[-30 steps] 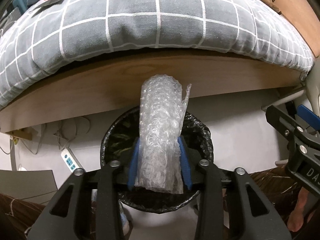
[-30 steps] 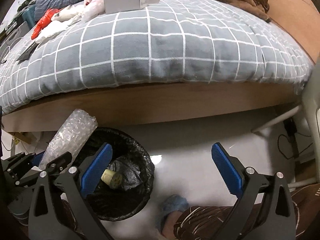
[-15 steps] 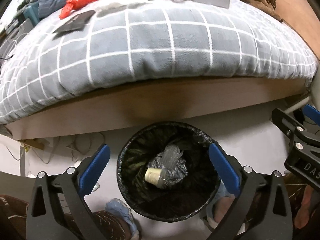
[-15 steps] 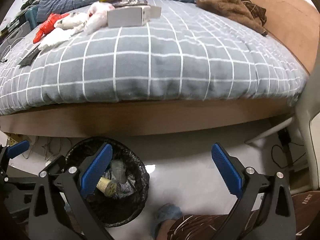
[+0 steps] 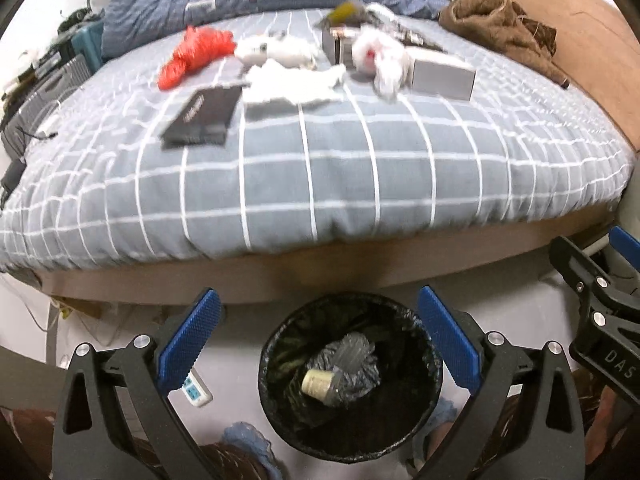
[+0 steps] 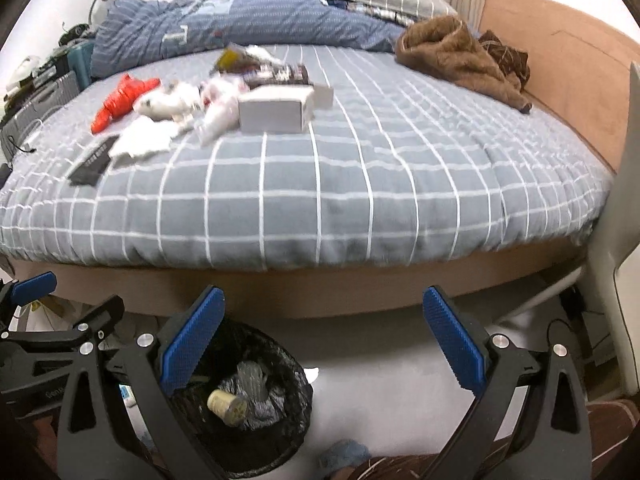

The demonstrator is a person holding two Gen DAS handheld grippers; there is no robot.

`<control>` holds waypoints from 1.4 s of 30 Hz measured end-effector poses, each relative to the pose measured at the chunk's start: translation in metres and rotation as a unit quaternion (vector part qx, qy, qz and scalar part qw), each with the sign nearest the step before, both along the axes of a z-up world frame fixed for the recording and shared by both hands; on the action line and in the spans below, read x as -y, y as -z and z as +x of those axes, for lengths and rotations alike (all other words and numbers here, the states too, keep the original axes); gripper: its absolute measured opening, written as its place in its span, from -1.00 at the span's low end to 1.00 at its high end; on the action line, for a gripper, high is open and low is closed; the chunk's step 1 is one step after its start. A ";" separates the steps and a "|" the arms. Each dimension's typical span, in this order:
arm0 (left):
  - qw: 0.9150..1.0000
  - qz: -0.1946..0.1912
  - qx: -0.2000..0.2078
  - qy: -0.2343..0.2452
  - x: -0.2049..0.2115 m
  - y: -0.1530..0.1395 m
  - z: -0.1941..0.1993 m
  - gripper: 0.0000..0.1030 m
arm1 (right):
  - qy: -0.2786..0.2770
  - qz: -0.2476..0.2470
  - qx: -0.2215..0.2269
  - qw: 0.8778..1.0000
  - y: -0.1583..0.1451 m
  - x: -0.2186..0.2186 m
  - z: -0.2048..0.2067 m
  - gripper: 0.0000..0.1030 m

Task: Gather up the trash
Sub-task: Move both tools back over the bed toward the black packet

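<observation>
My left gripper (image 5: 318, 296) hangs open and empty above the black-lined trash bin (image 5: 276, 400) on the floor by the bed. In the bin lie a crumpled piece of bubble wrap (image 5: 354, 354) and a pale cork-like roll (image 5: 316, 380). My right gripper (image 6: 323, 292) is open too, with nothing in it, to the right of the bin (image 6: 298, 380). On the checked bedcover (image 6: 400, 184) lie a red bag (image 6: 124, 100), white paper (image 6: 146, 140), a black booklet (image 6: 92, 164) and a grey box (image 6: 274, 114).
A brown blanket (image 6: 452, 56) and a blue duvet (image 6: 248, 24) lie at the far end of the bed. A power strip (image 5: 194, 388) lies on the floor left of the bin. The person's blue slippers (image 5: 244, 436) stand near the bin. A white chair (image 6: 616, 240) stands at the right.
The left gripper opened and let the bubble wrap drop into the bin. Both grippers have risen and tipped up, so more of the bed top shows.
</observation>
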State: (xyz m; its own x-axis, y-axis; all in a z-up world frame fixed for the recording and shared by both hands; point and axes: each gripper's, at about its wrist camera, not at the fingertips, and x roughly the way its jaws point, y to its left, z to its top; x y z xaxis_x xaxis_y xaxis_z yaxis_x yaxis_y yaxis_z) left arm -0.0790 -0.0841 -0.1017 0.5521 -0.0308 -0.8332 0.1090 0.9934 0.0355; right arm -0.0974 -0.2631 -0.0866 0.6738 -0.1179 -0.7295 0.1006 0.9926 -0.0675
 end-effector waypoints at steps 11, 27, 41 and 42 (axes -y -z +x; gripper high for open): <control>0.999 -0.013 0.030 -0.012 -0.017 -0.022 0.004 0.89 | -0.020 0.000 0.046 0.999 -0.035 -0.010 0.002 0.85; 0.997 -0.001 0.054 -0.057 -0.065 -0.041 0.058 0.89 | -0.063 -0.013 0.078 0.995 -0.062 -0.011 0.055 0.85; 0.997 0.011 0.035 -0.064 -0.093 -0.030 0.126 0.89 | -0.056 -0.006 0.057 0.997 -0.056 -0.010 0.147 0.85; 0.997 0.013 0.034 -0.062 -0.093 -0.029 0.130 0.89 | -0.055 -0.007 0.056 0.997 -0.055 -0.011 0.152 0.85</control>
State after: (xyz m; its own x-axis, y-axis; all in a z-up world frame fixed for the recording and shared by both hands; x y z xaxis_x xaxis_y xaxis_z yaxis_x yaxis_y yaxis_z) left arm 0.0505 0.0094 -0.0727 0.6059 0.0617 -0.7932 -0.0180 0.9978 0.0639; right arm 0.0548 -0.2523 -0.0313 0.7604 -0.0473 -0.6477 -0.0019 0.9972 -0.0751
